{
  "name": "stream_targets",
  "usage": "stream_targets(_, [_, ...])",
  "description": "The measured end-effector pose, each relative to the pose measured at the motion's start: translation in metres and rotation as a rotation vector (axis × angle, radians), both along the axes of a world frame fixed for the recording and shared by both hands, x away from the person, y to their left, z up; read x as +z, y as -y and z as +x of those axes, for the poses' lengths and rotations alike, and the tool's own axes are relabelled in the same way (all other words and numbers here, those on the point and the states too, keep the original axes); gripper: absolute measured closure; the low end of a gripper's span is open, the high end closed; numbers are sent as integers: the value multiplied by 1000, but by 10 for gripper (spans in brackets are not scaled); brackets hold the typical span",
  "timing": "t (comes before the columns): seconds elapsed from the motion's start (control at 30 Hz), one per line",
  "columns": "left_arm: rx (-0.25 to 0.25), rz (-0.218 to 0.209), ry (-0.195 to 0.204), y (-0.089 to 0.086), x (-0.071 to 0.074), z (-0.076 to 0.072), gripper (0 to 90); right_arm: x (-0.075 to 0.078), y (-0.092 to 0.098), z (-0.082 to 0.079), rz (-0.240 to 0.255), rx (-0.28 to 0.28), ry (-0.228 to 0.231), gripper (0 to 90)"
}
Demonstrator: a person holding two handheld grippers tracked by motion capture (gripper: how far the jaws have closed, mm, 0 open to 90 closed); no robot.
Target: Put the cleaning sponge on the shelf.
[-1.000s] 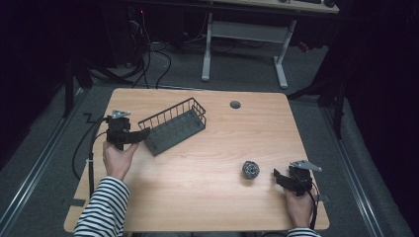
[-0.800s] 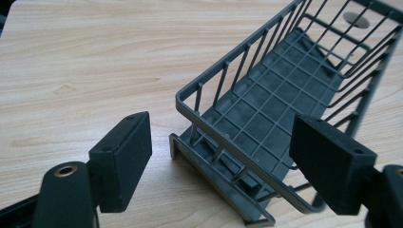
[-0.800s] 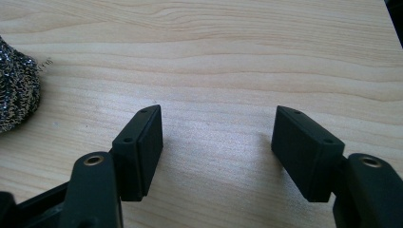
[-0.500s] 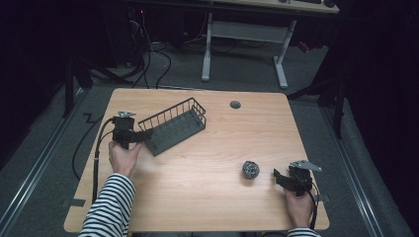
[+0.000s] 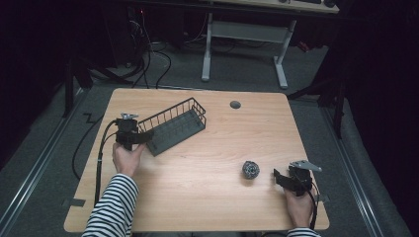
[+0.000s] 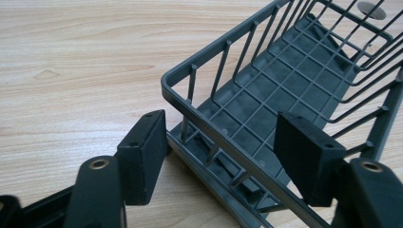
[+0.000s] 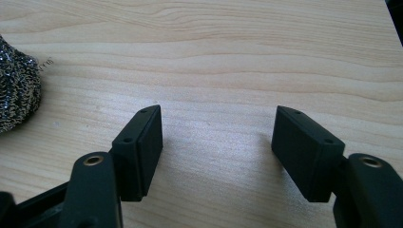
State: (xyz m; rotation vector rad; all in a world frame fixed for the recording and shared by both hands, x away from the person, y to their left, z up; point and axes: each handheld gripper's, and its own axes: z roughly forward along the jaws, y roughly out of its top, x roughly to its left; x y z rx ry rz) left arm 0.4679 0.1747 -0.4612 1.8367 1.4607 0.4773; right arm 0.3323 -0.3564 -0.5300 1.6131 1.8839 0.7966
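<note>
— High view first: what's on the wooden tabletop [image 5: 197, 187]?

— A grey wire basket [image 5: 174, 126] lying slantwise at the far left, and a steel scouring ball [image 5: 250, 170] near the right front.

— And the left tool [image 5: 143, 137]?

— Its jaws have just been closing. They straddle the basket's near end wall, one outside, one inside, a gap showing at each pad.

— The right tool [image 5: 277, 177]?

— Jaws apart over bare wood, just beside the scouring ball, gripping nothing.
</note>
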Motion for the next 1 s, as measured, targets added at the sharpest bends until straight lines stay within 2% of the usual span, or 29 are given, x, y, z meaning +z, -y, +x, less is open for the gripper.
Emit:
stream_targets(0.27, [-13,-3,10,2,1,-3,437,0,0,0,-1,-1,-2,350])
stream_targets(1.0, [-51,12,-4,9,2,-13,433,0,0,0,-2,0,-4,350])
